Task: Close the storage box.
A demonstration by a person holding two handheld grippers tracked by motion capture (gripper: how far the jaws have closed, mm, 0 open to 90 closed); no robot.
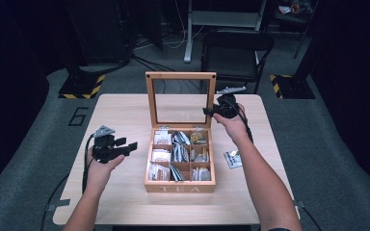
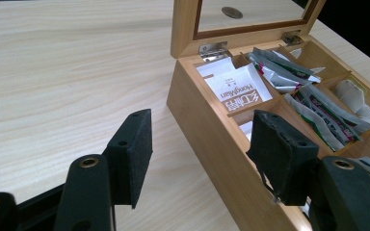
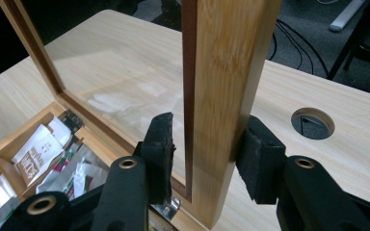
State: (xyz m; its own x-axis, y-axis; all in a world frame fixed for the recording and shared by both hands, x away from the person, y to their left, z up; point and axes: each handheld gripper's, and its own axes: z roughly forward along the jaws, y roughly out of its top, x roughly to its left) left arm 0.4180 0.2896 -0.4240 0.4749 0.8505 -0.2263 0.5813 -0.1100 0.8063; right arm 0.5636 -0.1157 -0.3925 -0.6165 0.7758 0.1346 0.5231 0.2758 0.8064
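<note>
Lab or studio: dark curtains, hazard-striped stand bases [image 1: 81, 86], floor cables, folding chair [image 1: 236, 50], floor mark 6.

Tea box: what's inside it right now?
The tea box has nine compartments holding tea sachets, white and foil ones. Whatever lies under the top sachets is covered.

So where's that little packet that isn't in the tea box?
In the high view, the loose packet lies flat on the table, just right of the tea box and beside the person's right forearm.
</note>
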